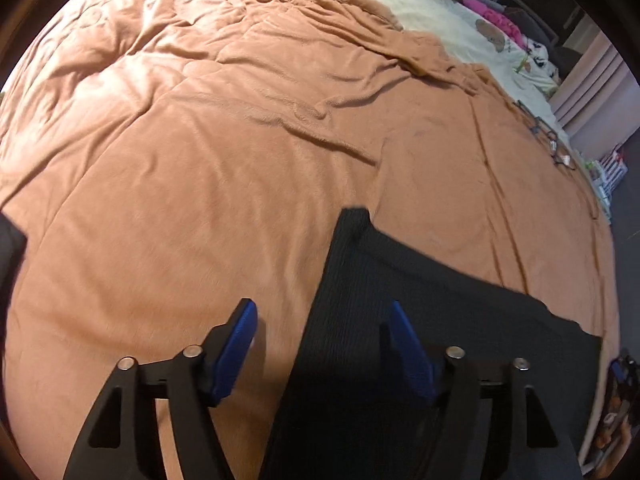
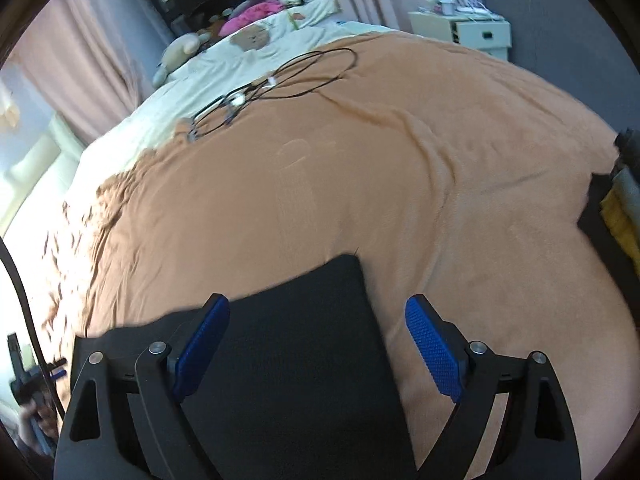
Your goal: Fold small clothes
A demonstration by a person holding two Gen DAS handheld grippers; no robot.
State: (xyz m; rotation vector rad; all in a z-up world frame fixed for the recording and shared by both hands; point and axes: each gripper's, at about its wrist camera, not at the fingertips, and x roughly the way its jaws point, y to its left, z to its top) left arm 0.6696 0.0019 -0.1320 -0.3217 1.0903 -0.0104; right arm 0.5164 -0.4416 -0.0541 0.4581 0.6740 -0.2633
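A black ribbed garment [image 1: 420, 280] lies flat on the orange blanket [image 1: 200, 160], folded into a rough rectangle. In the left wrist view my left gripper [image 1: 322, 312] hangs open just above its left edge; one blue pad is over the blanket and the other over the cloth. In the right wrist view the same black garment [image 2: 300, 340] fills the lower middle. My right gripper [image 2: 318, 304] stands open over its right edge, with nothing pinched between the blue pads [image 2: 432, 344].
The orange blanket [image 2: 360, 180] covers most of the bed. A black cable [image 2: 280, 84] lies coiled near the cream sheet [image 2: 224, 68], with a plush toy [image 2: 180, 52] and pink clothes [image 2: 256, 14] beyond. A nightstand [image 2: 468, 32] stands far right. Dark and yellow clothes [image 2: 616, 216] sit at the right edge.
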